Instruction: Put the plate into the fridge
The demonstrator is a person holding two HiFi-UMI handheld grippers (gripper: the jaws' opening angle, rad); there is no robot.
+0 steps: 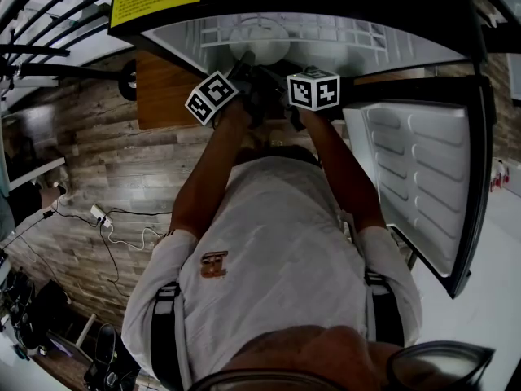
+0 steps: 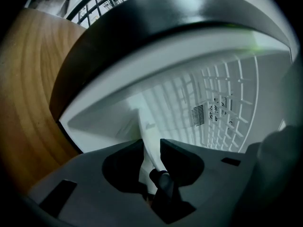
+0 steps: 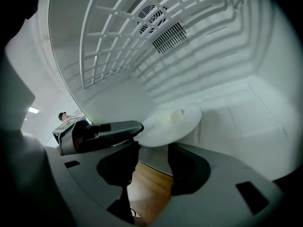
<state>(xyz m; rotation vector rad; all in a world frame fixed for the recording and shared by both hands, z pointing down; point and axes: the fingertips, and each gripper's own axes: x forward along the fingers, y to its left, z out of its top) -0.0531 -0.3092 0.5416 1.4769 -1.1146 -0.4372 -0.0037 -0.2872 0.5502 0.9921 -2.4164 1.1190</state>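
Note:
A white plate (image 1: 259, 39) sits level just inside the open fridge (image 1: 342, 35), low in the white compartment. My left gripper (image 2: 151, 148) is shut on its rim, and the plate (image 2: 143, 136) shows edge-on between the two pads. In the right gripper view the plate (image 3: 171, 123) hangs above the compartment floor, with the left gripper (image 3: 110, 129) clamped on its left edge. My right gripper (image 3: 154, 151) is open just short of the plate's near rim, with only wooden floor showing between its jaws.
The fridge door (image 1: 423, 177) stands open at the right with its white shelves facing in. A fan vent (image 3: 152, 14) and a white grille line the fridge's back wall. A wooden panel (image 2: 23, 84) flanks the fridge on the left. Cables (image 1: 106, 218) lie on the plank floor.

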